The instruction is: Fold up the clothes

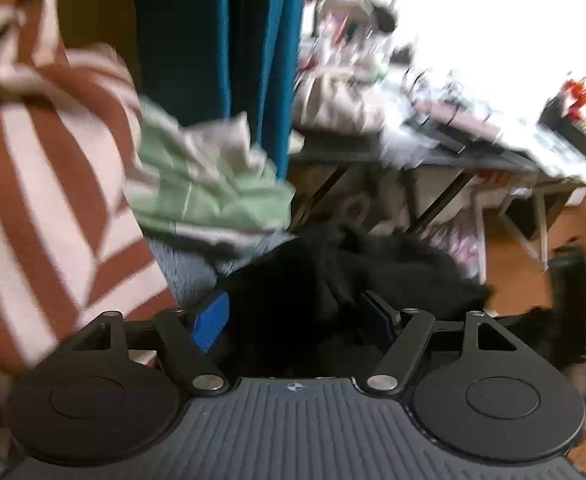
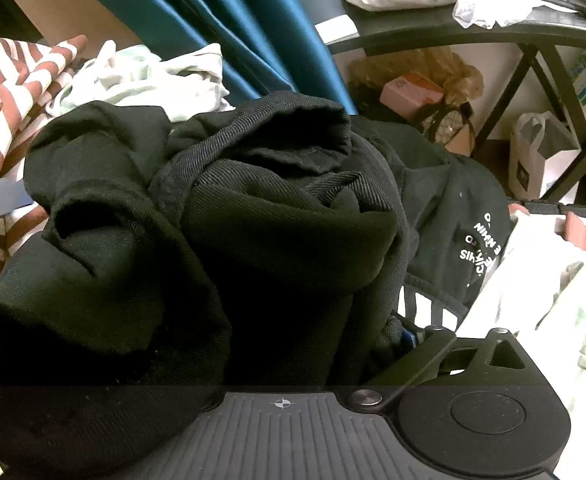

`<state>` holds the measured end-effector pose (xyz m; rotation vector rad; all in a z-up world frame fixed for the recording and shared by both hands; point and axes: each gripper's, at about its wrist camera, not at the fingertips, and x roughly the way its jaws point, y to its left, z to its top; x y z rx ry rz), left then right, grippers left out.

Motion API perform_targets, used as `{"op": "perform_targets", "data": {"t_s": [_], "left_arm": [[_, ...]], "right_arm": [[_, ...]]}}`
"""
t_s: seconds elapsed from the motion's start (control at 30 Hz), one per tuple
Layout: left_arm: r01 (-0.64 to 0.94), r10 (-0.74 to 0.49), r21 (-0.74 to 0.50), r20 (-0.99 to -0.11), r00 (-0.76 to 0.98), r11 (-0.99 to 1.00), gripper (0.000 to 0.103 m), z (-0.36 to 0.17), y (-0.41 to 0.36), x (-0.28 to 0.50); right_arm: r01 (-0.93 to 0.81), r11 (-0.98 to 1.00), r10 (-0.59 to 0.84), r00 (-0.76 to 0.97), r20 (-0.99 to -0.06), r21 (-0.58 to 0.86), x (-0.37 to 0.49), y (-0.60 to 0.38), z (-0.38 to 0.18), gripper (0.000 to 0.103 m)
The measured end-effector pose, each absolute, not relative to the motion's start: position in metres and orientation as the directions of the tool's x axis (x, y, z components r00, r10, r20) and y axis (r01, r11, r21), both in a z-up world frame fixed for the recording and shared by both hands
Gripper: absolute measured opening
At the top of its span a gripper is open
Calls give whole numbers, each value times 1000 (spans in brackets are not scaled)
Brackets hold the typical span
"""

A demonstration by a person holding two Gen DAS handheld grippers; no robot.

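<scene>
Nearest in the left wrist view, the left gripper [image 1: 297, 320] stands with its jaws spread wide, one blue pad [image 1: 212, 320] showing at lower centre, nothing between them. Just beyond the fingertips, at the middle of the frame, lies the black garment [image 1: 333, 272], crumpled in a heap. The whole view is smeared with blur. A striped cloth [image 1: 45, 184], rust and pale pink, fills the left side, and a green cloth [image 1: 209, 188] sits bunched beside it, above the black heap. A blue curtain [image 1: 249, 48] hangs at upper centre, and a cluttered table [image 1: 473, 152] runs across the upper right.

In the right wrist view, the black garment [image 2: 221, 232] is piled over the right gripper [image 2: 345, 344], covering the left finger altogether; only the right finger's linkage and a sliver of blue pad [image 2: 411, 334] show at lower right. Fabric is packed between the fingers, but I cannot tell whether they are clenched on it. White lettering [image 2: 479, 244] marks the garment at right. A white cloth [image 2: 541, 300] lies along the right edge. Farther off, the striped cloth [image 2: 17, 96] is at upper left, a pale cloth [image 2: 145, 76] beside it, the curtain [image 2: 229, 12] above, and the table [image 2: 453, 28] at upper right with a bag [image 2: 537, 156] under it.
</scene>
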<state>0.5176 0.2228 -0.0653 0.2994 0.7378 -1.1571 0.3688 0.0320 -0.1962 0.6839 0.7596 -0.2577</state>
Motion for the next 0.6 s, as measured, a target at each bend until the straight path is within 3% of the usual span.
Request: {"op": "perform_targets", "data": {"t_s": [0.2,0.3,0.4,0.6], "left_arm": [[902,-714,-136,-663,224,410,92,-50,273,500],[895,-657,-108,-718,231,433,94,-67,287,495],[858,-606,-162,-770,199,487,95,-93,298,498],[821,-591,-222,-790,165,526,103,-134,275,511]], "right_arm": [[455,751,20,708,-706,477,368,32,-197,100],[458,750,19,706,-707,477,369,32,-197,100],[455,756,13,708,-706,471,369,33,-196,100],[456,779,-31,714,-700,431,370,38,-194,101]]}}
